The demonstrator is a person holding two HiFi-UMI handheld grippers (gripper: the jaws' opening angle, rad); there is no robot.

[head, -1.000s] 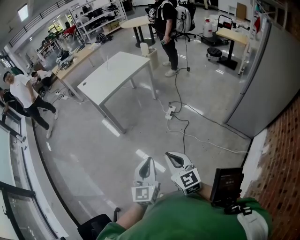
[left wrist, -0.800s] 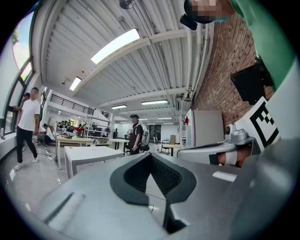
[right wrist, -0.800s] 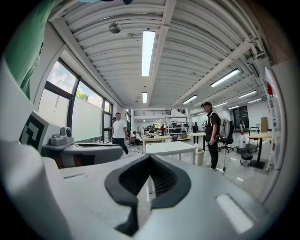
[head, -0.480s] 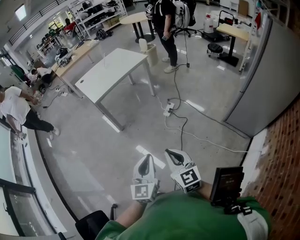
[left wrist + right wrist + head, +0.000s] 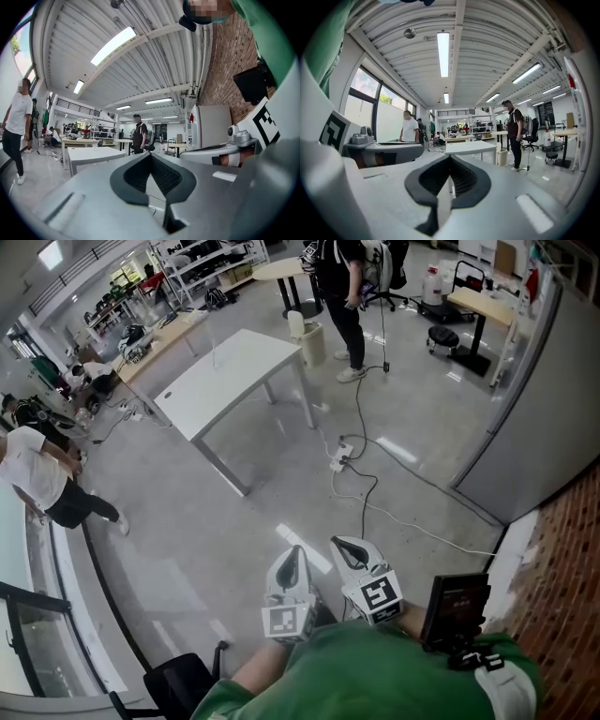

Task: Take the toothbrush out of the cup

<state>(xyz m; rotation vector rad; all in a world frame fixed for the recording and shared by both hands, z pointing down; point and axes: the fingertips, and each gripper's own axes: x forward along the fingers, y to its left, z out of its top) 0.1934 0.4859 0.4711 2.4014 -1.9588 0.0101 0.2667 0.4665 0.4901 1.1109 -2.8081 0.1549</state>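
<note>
I see no toothbrush and no cup that I can make out. On the white table (image 5: 225, 381) far ahead stands a small clear thing (image 5: 215, 356), too small to tell. Both grippers are held close to my chest, high above the floor and far from that table. The left gripper (image 5: 292, 563) has its jaws closed tip to tip with nothing between them, as the left gripper view (image 5: 150, 155) shows. My right gripper (image 5: 349, 554) is likewise shut and empty (image 5: 450, 157). The table also appears beyond the jaws (image 5: 89, 153) (image 5: 471, 146).
A power strip (image 5: 339, 457) with cables lies on the grey floor between me and the table. One person (image 5: 342, 296) stands behind the table by a bin (image 5: 311, 341); another person (image 5: 42, 474) is at the left. A black chair (image 5: 178, 690) is near my feet; a brick wall (image 5: 562, 549) is at right.
The grippers stay shut in the same place at my chest. The person at the left has walked along the window side, and my view has shifted slightly.
</note>
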